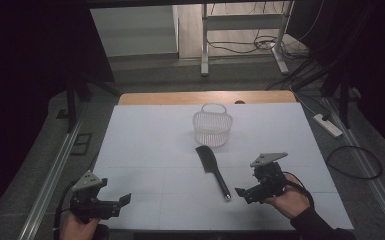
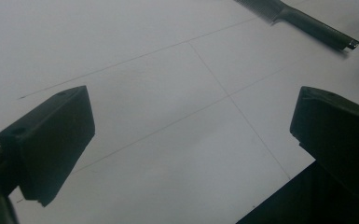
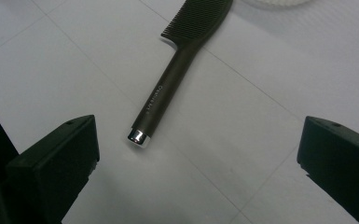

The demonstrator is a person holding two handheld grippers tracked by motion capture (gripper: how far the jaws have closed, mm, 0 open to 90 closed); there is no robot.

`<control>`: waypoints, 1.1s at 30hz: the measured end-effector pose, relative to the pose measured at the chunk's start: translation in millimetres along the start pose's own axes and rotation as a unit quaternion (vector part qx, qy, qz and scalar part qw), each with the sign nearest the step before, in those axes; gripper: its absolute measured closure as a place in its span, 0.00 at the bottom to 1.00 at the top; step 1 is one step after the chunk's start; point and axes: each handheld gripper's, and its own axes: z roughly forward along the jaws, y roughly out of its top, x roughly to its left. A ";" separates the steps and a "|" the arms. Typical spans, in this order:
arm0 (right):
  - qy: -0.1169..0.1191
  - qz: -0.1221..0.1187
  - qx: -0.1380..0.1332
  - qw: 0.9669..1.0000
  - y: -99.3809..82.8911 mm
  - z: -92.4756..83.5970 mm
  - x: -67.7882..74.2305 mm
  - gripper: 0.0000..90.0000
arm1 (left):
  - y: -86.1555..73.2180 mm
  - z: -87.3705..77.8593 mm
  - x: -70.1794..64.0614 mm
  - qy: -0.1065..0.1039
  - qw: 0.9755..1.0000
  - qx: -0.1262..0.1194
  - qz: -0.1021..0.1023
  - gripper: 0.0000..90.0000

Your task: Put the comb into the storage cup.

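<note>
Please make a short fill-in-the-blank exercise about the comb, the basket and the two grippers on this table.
1. The black comb lies flat on the white table, just in front of the white ____.
2. The gripper nearer to the comb's handle is the ____ gripper.
3. The jaws of the left gripper and the right gripper are both ____.
4. The tip of the comb's handle is ____ in colour.

Missing words: basket; right; open; silver

White mesh basket (image 1: 212,125) stands upright on the white counter (image 1: 145,135), handle up, beyond both tongs. Past the counter's far edge: a white metal frame (image 1: 205,40) with loose cables (image 1: 240,47). Power strip (image 1: 327,125) on the floor, beyond the right tongs.
</note>
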 end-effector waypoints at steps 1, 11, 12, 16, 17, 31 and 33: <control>0.002 -0.002 0.001 1.000 0.7 1.0 0.2 0.00 | 0.0 0.0 0.0 0.000 1.000 0.000 0.000 0.01; 0.006 -0.005 0.016 1.000 10.1 11.4 4.5 0.00 | 0.0 0.1 0.2 -0.001 1.000 -0.001 -0.001 0.01; 0.006 -0.008 0.019 1.000 11.4 12.5 4.9 0.00 | 0.0 0.0 0.2 -0.001 1.000 -0.001 -0.001 0.01; 0.006 -0.009 0.031 0.999 17.2 18.6 7.5 0.00 | -0.1 -0.1 0.5 -0.002 1.000 -0.001 -0.001 0.01; 0.006 -0.009 0.031 0.999 17.2 18.6 7.5 0.00 | -0.1 -0.1 0.5 -0.002 1.000 -0.001 -0.001 0.01; 0.017 -0.015 0.059 0.998 32.5 34.8 15.3 0.00 | -0.2 -0.1 0.7 -0.002 1.000 -0.001 -0.002 0.01; 0.019 -0.017 0.063 0.998 35.2 38.2 16.8 0.00 | -0.2 -0.1 0.7 -0.002 1.000 -0.001 -0.002 0.01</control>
